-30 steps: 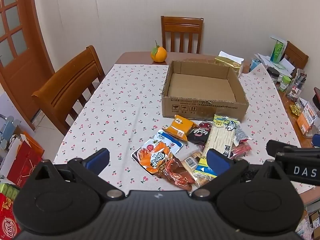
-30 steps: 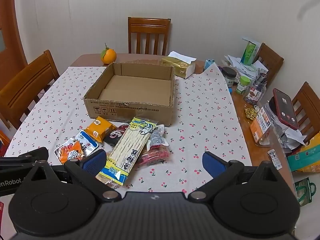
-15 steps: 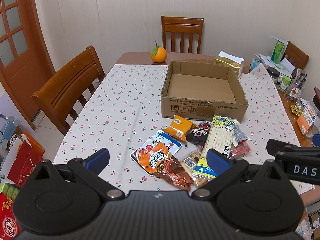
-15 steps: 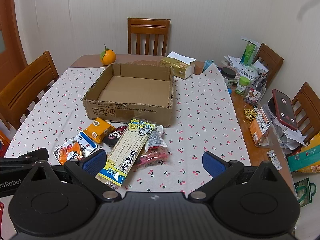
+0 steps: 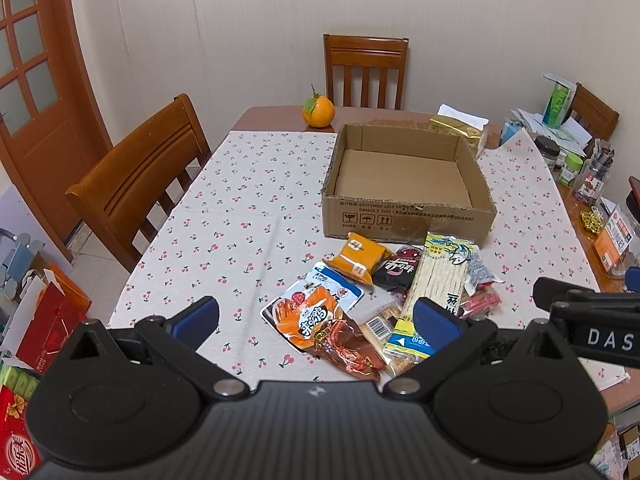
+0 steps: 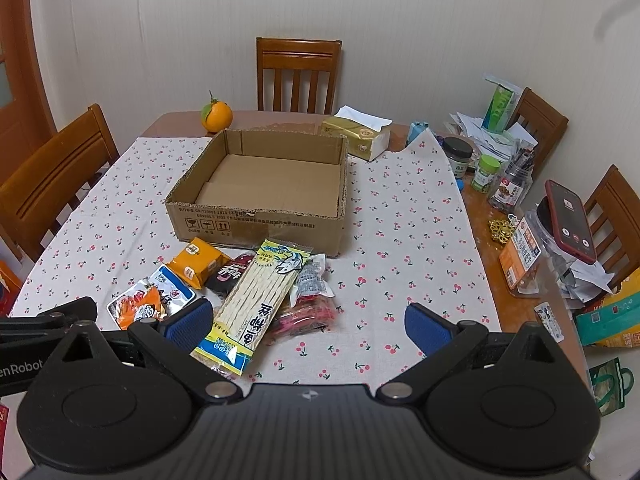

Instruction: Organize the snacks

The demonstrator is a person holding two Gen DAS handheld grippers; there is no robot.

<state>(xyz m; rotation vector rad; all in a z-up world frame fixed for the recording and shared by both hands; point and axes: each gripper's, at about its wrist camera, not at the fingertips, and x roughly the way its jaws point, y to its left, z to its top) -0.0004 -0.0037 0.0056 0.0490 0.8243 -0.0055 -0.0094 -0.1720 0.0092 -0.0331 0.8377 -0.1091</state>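
We hold the left hand-held gripper [image 5: 314, 320] and the right hand-held gripper [image 6: 306, 322] above the near edge of the table [image 5: 248, 200], both released, jaws spread wide and grasping nothing, which we judge suits a start: nothing is packed yet. The snacks lie in 1 loose heap just ahead of both, between the left one's fingers and toward the left finger of the right one, so either can reach down without crossing the other. Beyond the heap, touching or nearly touching it, sits the cardboard box [image 6: 256, 226], open-topped and bare inside, likely placed there as the bin to fill. The long noodle-like packet [image 6: 258, 300] tops the pile; its long axis runs away from us toward the box, tilted slightly right, blue end nearest the right hand-held gripper and fish-printed end at the box wall. The orange pouch [image 5: 310, 316] lies nearest the left one, angled left and away, with the small orange packet [image 5: 360, 258] farther ahead.
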